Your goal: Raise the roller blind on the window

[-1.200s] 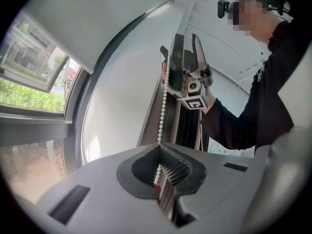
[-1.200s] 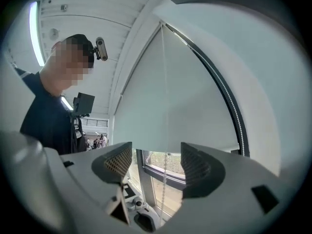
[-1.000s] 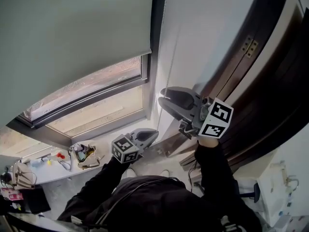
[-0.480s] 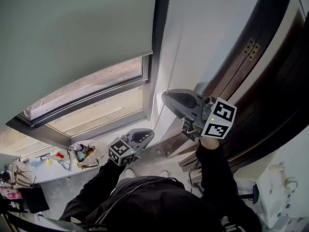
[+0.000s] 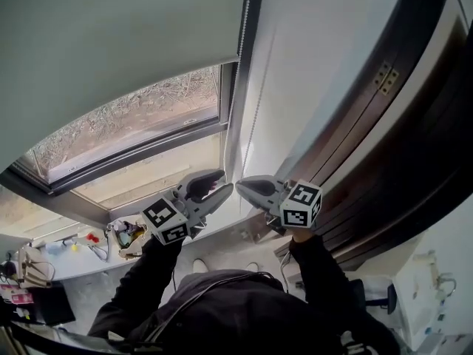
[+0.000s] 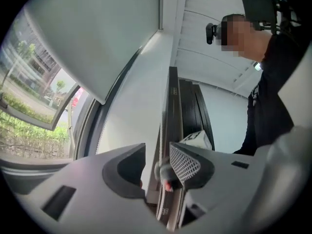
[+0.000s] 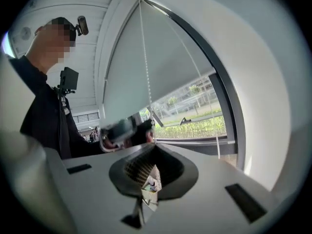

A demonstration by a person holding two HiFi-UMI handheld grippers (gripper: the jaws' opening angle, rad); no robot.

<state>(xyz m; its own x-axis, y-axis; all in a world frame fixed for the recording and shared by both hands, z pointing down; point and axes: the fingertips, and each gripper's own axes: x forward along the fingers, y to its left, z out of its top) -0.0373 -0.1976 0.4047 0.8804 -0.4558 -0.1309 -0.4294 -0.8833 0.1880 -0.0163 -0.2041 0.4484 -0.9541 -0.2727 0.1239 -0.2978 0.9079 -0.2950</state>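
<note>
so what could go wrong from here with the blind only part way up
1. Only the right gripper is shut on the bead chain; the left gripper has just been opening, with the chain running loose between its jaws. If the right slips, the pull is probably lost.
2. The two gripper tips sit very close together, so the left may knock the right, or miss the thin chain, when it closes.

Daylit window [image 5: 140, 124] w/ dark frame at left, plain white wall [image 5: 318, 58] beside it, dark wood door panels [image 5: 414, 146] at right, small clutter [image 5: 127, 239] below, greenery [image 7: 195, 128] outside.
</note>
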